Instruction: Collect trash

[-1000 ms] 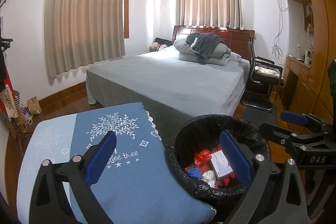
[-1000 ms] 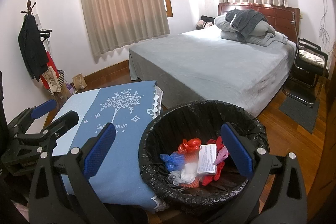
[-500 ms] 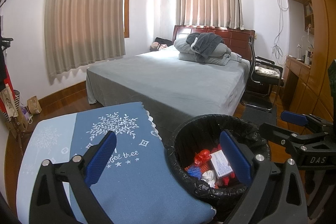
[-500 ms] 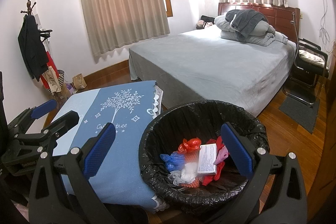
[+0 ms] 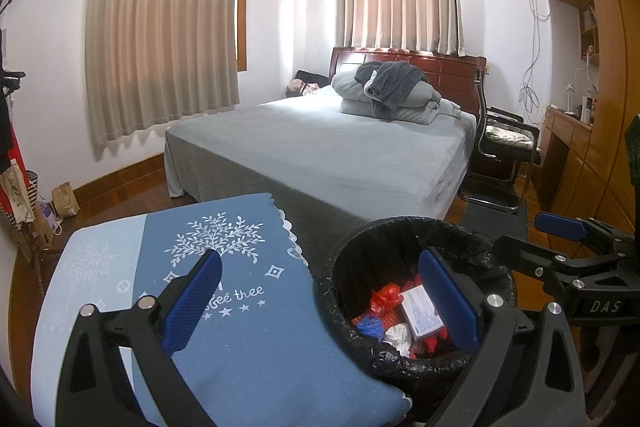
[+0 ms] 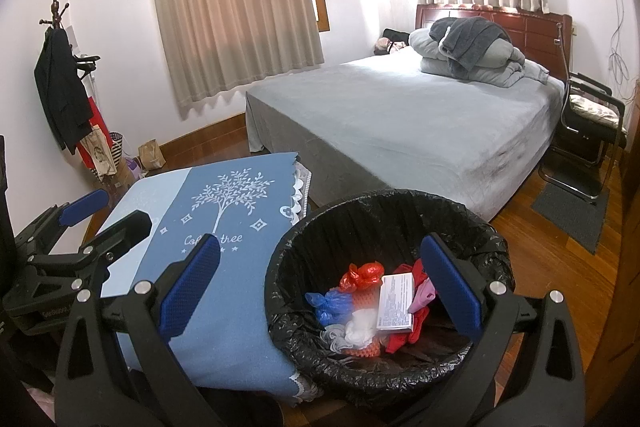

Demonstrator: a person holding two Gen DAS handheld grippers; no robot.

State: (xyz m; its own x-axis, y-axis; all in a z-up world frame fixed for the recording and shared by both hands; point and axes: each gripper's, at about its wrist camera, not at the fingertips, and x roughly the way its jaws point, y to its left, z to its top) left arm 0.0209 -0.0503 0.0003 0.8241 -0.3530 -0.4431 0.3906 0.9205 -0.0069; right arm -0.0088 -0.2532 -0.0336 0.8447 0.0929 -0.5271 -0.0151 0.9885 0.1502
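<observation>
Bedroom with a grey bed [image 6: 400, 115] behind a blue-clothed worktop [image 6: 224, 227]. Beside it, the black-lined trash bin [image 6: 384, 211] holds a white box [image 6: 396, 301] and red and blue wrappers; its lower contents are hard to make out. Left tongs [image 5: 320, 301] and right tongs [image 6: 320, 285] both gape wide, gripping nothing.

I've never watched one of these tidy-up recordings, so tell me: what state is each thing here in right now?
Left gripper: open, holding nothing.
Right gripper: open, holding nothing.
Trash bin: black liner, partly filled.
White box: lying on top of the trash.
Blue tablecloth: flat, nothing on it.
Curtains: drawn.
Bed: made, bedding piled at its head.
</observation>
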